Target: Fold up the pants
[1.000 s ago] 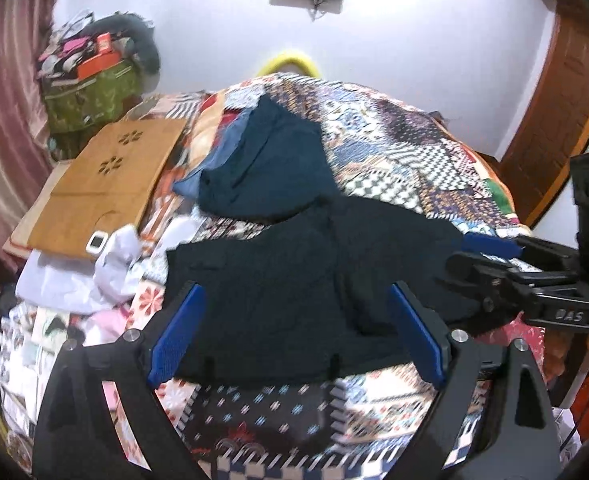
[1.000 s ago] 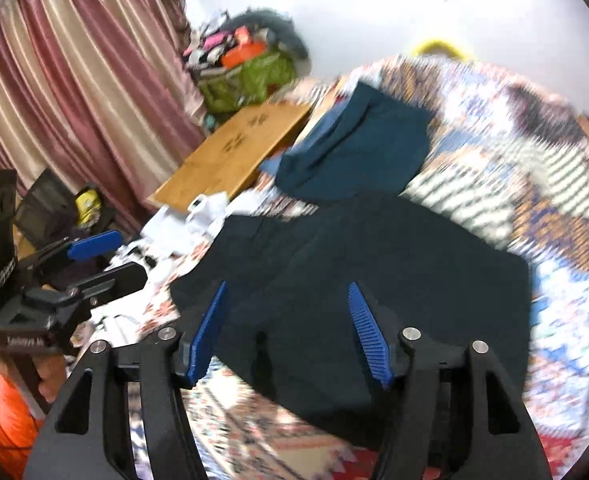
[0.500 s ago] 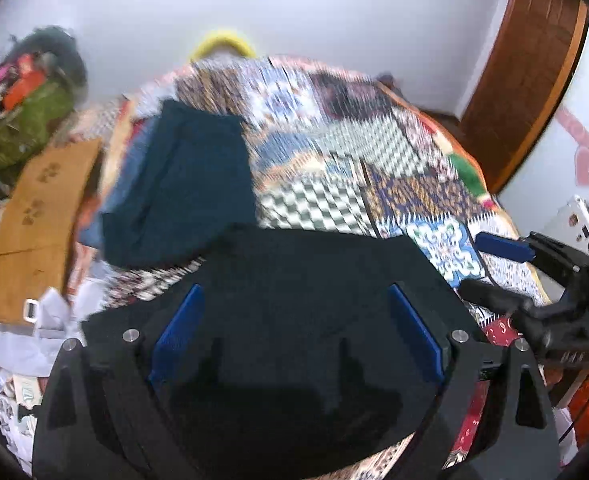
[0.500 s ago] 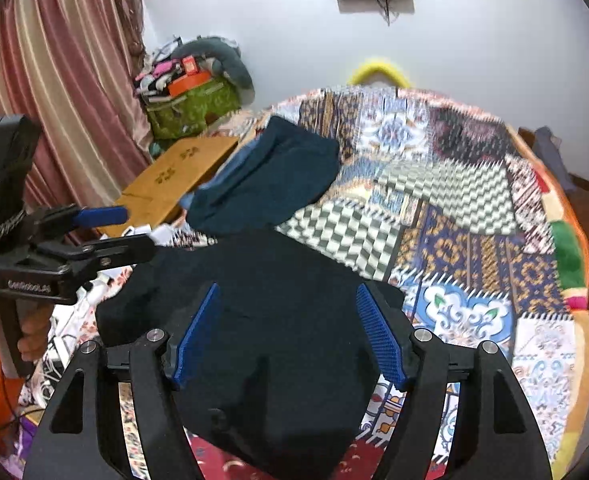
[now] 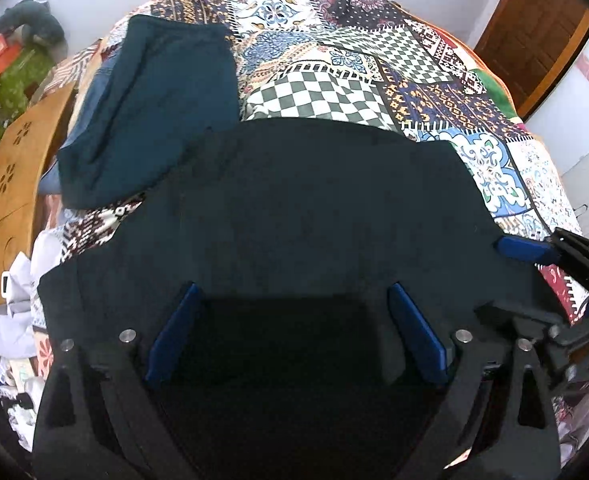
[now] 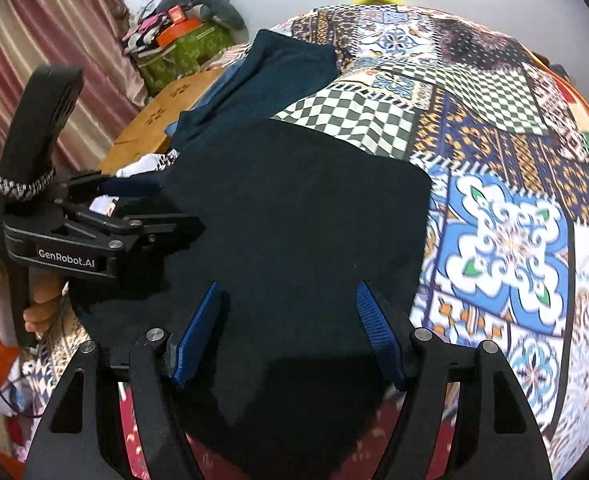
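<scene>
Pants point(image 5: 294, 208), dark, spread flat on patchwork bedspread point(image 5: 334, 92).
L gripper point(image 5: 294, 332) & R gripper point(image 6: 290, 332) above pants, jaws apart, nothing gripped.

Dark pants point(image 5: 294, 208) spread flat over a patchwork bedspread point(image 5: 374, 80), beneath the left gripper point(image 5: 294, 332), blue pads apart with only cloth under them. Teal garment point(image 5: 154, 112) overlapping the pants' far left corner. Right gripper point(image 5: 542, 264) at the pants' right edge. Wooden board point(image 5: 10, 168) far left.
</scene>
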Demonstrator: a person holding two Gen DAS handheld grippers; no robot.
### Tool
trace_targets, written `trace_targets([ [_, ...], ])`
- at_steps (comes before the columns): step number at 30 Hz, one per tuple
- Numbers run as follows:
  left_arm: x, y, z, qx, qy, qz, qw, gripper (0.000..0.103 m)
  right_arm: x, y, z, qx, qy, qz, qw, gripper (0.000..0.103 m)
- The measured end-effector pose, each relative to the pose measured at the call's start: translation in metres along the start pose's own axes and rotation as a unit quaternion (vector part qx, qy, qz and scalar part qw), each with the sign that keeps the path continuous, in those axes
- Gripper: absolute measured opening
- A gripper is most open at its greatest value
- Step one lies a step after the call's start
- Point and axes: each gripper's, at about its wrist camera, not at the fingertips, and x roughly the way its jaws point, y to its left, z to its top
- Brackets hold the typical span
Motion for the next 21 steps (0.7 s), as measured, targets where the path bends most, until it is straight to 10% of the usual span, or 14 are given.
trace_targets([
  [21,-0.057,0.044,-0.065,-0.088,-0.062,0.029,0.9938,0.099,-0.046,-0.002,-0.028,0.058,-0.029,-0.032,0.997,0.067],
])
